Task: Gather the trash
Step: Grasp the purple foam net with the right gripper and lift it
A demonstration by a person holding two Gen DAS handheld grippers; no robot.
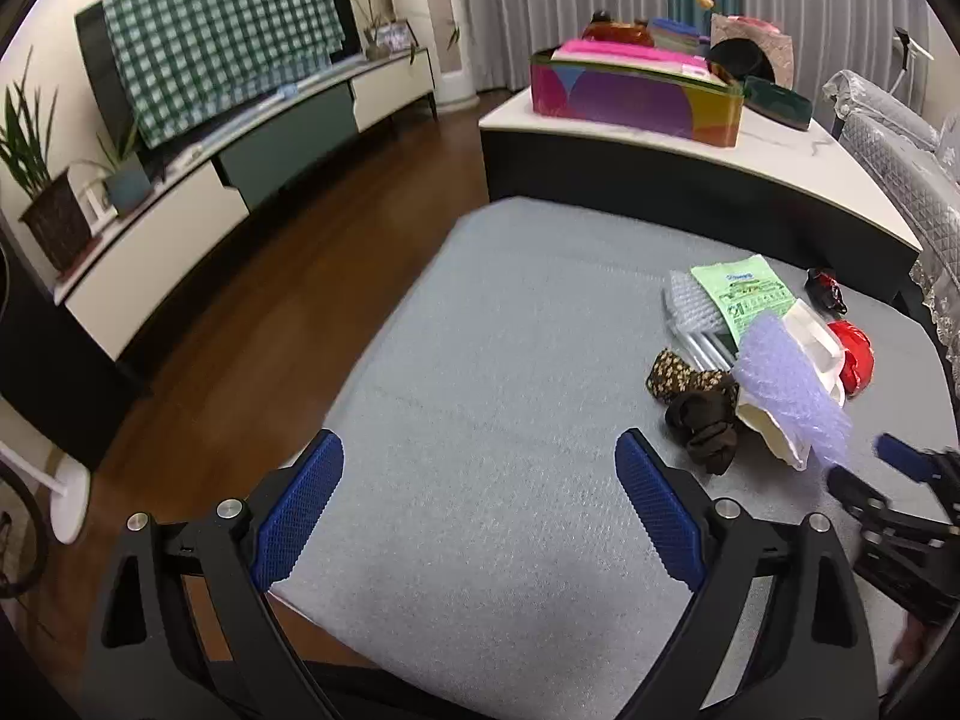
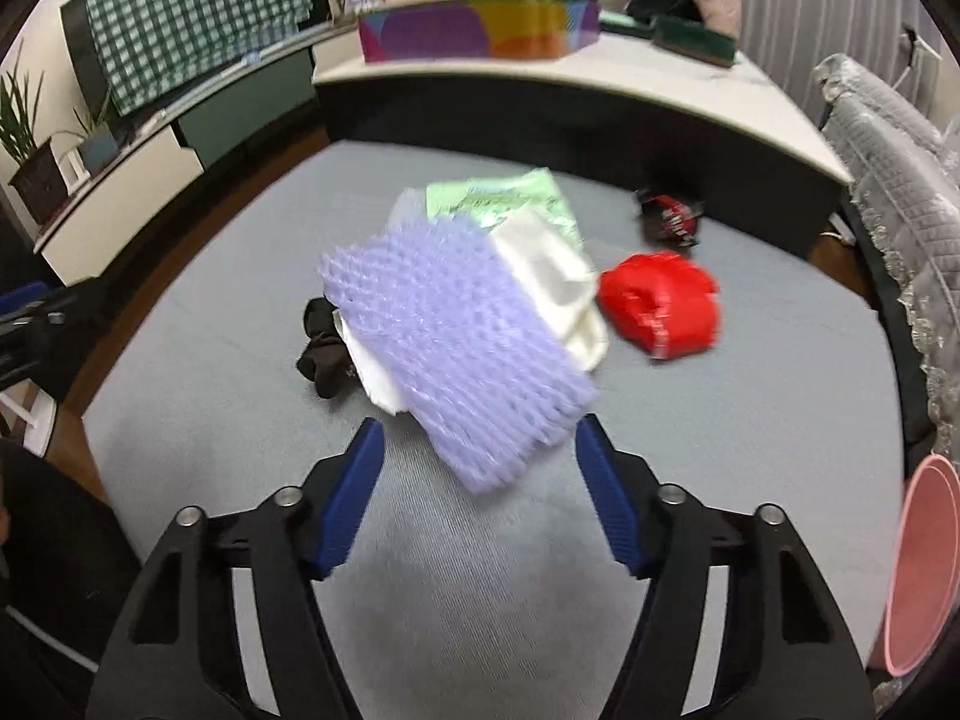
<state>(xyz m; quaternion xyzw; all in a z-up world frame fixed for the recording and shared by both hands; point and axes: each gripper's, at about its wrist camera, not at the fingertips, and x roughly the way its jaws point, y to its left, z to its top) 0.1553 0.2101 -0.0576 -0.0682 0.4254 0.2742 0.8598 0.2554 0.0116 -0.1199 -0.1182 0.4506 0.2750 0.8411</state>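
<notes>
While both tools are hanging over the grey padded counter (image 2: 480,630), the trash is lying in one heap toward its far right part.
Right tool (image 2: 480,480): its blue pads (image 2: 351,504) are standing apart, touching nothing; no earlier view, so only the gap is being told.
Purple foam net (image 2: 456,348): it is lying just ahead of the right tool, its near corner reaching down between the two pad tips without touching either, as far as the blur allows.
Under the net: a white foam tray (image 2: 558,282) and a pale green printed packet (image 2: 510,198) are poking out on the far side.
Red plastic wrapper (image 2: 660,306): it is sitting to the right of the tray, beside it, ahead and right of the right tool.
Small red-and-black wrapper (image 2: 669,219): it is lying farther back, apart from the heap.
Dark crumpled cloth (image 2: 324,342): it is showing at the left edge of the net.
Left tool (image 1: 480,510): its jaws are gaping wide over bare grey counter, with nothing between them.
Heap seen from the left tool: the net (image 1: 786,384) is lying ahead and to the right, well clear of its pads; the right tool (image 1: 870,474) is showing blurred at the heap's near edge.
Pink basin (image 2: 924,570): its rim is showing at the far right edge of the right wrist view.
</notes>
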